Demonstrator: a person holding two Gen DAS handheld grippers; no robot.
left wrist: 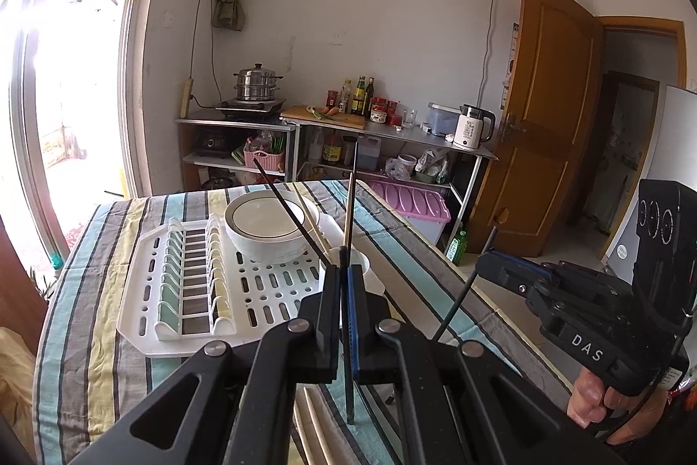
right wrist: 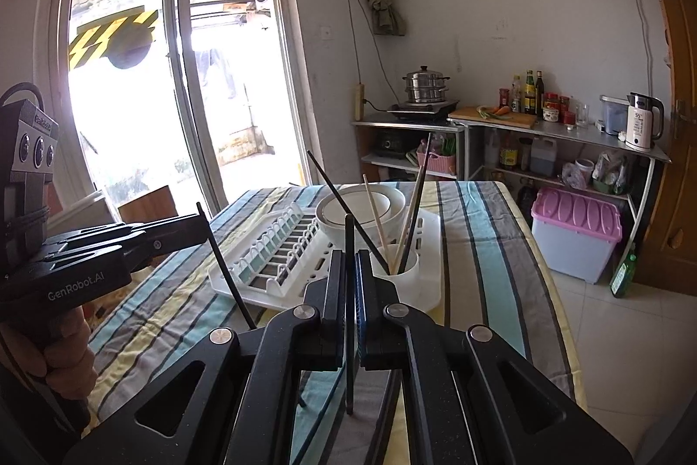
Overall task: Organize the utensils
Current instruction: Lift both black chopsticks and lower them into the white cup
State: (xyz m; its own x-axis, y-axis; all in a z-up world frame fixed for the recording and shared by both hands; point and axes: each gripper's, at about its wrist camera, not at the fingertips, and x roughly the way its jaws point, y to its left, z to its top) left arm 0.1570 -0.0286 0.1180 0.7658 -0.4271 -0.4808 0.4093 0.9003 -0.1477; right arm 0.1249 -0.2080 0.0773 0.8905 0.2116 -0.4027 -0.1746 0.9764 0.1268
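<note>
Striped table [right wrist: 479, 247], white drying rack [left wrist: 279, 290] upon it, bowl [left wrist: 265, 229] inside, utensil cup [right wrist: 403, 282] at the rack's corner with four chopsticks leaning in. Left gripper [left wrist: 346, 277] clamped on a dark chopstick [left wrist: 350, 378], held upright, probably for dropping in. Right gripper [right wrist: 350, 269] likewise pinching another chopstick [right wrist: 349, 238]. Leaning sticks likely crowding the opening.

Left tongs [left wrist: 344, 273] hide the white utensil cup [left wrist: 363, 262] front.
</note>
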